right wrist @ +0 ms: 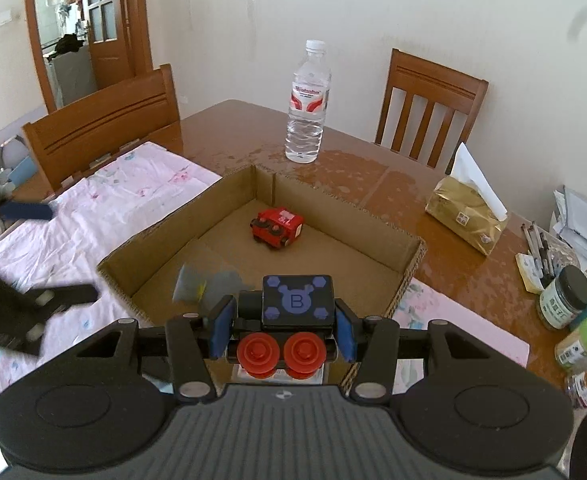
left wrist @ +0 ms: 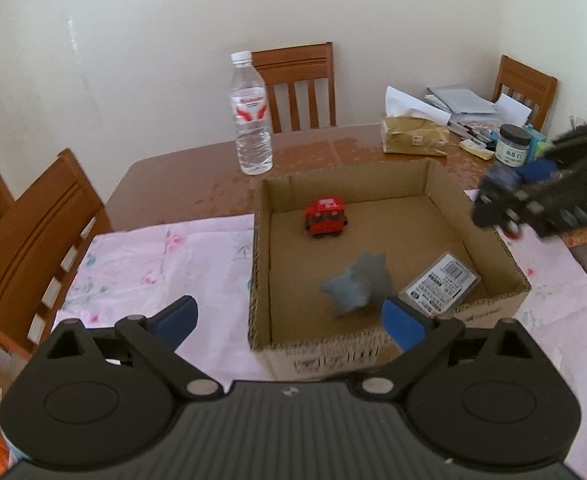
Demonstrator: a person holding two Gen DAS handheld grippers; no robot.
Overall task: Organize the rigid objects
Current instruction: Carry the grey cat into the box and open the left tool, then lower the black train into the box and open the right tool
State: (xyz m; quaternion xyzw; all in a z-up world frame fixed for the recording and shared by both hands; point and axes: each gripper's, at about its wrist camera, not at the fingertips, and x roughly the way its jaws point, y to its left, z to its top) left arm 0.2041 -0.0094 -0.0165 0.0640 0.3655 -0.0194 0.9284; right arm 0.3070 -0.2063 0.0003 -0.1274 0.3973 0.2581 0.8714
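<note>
Black toy car (right wrist: 289, 322) clamped in right tongs (right wrist: 281, 330), red wheels toward camera, hovering at box (right wrist: 407, 258) near rim; drop spot lies straight ahead and down. Left tongs (left wrist: 289, 322) wide, empty, at the opposite near edge. Red car (right wrist: 277, 227), grey lump (left wrist: 355, 284), calculator (left wrist: 439, 284) inside.

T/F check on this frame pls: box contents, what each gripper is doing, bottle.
1. The right gripper is shut on a toy car. True.
2. The left gripper holds the red toy. False: its jaws are open and empty; the red toy sits in the box.
3. The bottle stands upright on the table, outside the box. True.
4. The box is empty. False: it holds the red toy, a grey object and a calculator.
5. The tissue pack lies inside the box. False: it sits on the table beside it.
</note>
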